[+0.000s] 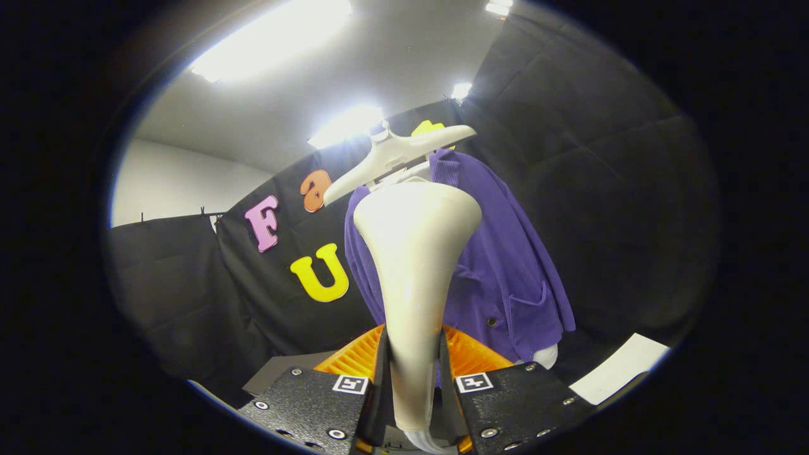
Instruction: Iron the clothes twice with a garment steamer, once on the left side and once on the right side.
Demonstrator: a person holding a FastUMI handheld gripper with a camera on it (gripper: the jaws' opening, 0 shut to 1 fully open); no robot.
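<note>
tool [414, 373] clamped on the steamer [414, 253] handle, head raised near the purple jacket [505, 265] on its white hanger [392, 155].

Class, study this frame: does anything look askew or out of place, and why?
The white hanger sits tilted, one arm bare while the purple jacket droops off toward the other. The gripper is shut on the steamer head, as expected.

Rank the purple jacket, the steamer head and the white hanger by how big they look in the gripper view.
1. Purple jacket
2. Steamer head, clamped between the gripper fingers; nearness inflates it
3. White hanger
</note>
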